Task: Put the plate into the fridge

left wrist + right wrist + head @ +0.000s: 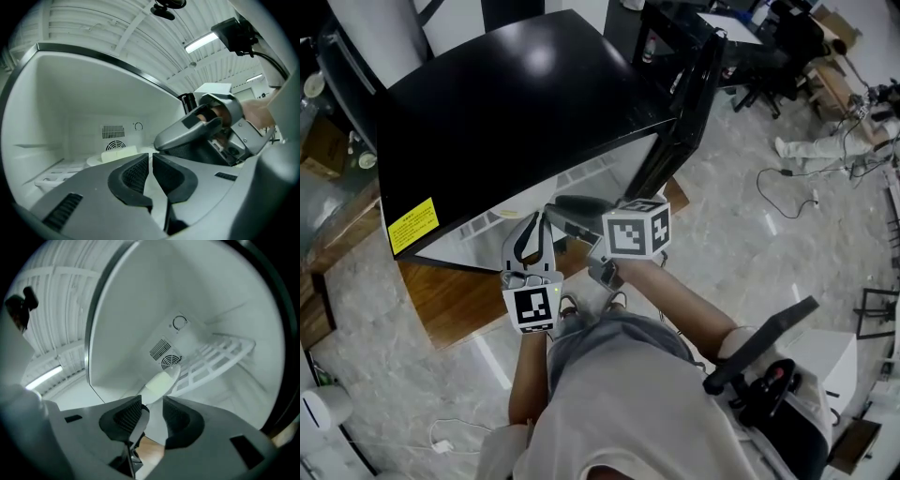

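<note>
1. Looks like a lab or test workshop.
2. Black mini fridge (516,103) stands alone on a wooden platform (459,300) over a pale stone-pattern floor (741,253).
3. Loose cables (787,183) trail across the floor; office chairs (769,80) beyond.
4. Ribbed industrial ceiling (117,23) with a strip light (201,42).

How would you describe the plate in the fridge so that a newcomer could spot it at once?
Inside the black fridge, white within, find the wire shelf beneath the round fan vent on the back wall. The plate rests there: the only dish, white, carrying a pale rectangular block.
</note>
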